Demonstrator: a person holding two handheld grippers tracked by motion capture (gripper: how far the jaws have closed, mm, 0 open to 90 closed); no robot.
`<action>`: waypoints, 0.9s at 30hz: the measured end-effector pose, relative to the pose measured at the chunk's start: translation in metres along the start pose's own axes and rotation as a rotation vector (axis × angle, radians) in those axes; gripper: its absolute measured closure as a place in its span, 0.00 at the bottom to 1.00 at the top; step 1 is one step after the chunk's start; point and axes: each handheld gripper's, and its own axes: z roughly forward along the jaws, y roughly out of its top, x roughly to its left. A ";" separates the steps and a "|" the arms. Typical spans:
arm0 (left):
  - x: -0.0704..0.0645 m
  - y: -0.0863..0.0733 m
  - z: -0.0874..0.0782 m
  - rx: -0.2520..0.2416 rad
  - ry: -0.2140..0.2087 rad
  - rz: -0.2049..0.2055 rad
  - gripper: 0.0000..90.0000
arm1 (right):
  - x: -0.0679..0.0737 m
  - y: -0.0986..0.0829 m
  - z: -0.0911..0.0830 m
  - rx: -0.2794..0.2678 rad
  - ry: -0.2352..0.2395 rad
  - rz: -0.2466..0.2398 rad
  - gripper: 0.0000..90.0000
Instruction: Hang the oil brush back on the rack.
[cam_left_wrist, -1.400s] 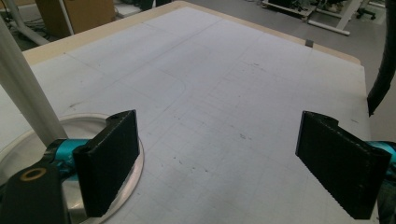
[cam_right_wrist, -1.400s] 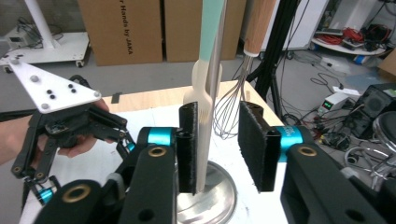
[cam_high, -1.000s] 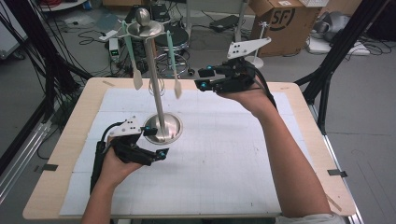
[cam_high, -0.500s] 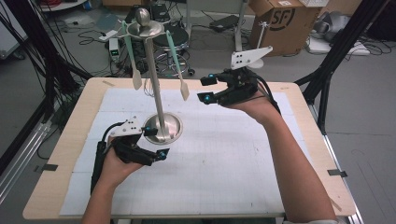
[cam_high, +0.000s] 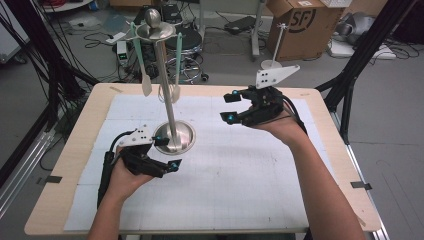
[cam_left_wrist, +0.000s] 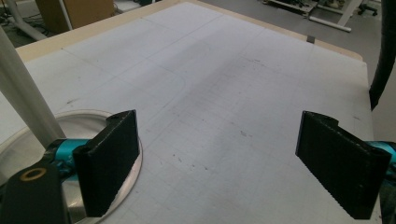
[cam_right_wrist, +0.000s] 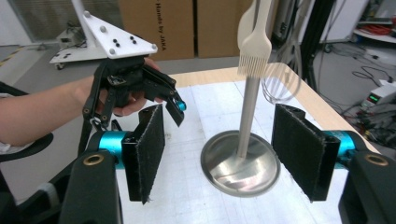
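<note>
The utensil stand (cam_high: 170, 100) rises left of centre in the high view, its round base (cam_high: 174, 137) on the white mat and spatulas (cam_high: 145, 85) hanging from its top so they dangle free. At lower left, the left gripper (cam_high: 164, 154) rests beside the base, jaws spread. At right, the right gripper (cam_high: 231, 106) hovers raised toward the stand, jaws apart and empty.

Left black two-jaw gripper (cam_high: 167, 154): teal joint caps, brass-coloured screw, black trailing cable, grey three-cornered plate. Right black two-jaw gripper (cam_high: 232, 107): same build, rough black pads (cam_right_wrist: 300, 155). Forearms bare, no sleeves.
</note>
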 end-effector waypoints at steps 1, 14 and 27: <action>0.000 0.000 0.000 0.000 0.000 0.000 0.16 | 0.001 -0.002 -0.001 0.000 -0.003 0.009 0.38; 0.000 0.000 0.002 0.004 -0.001 0.004 0.16 | 0.015 -0.036 -0.005 0.042 -0.056 0.062 0.34; -0.001 -0.001 0.003 0.008 -0.003 -0.001 0.16 | 0.018 -0.068 0.001 0.133 -0.088 0.128 0.33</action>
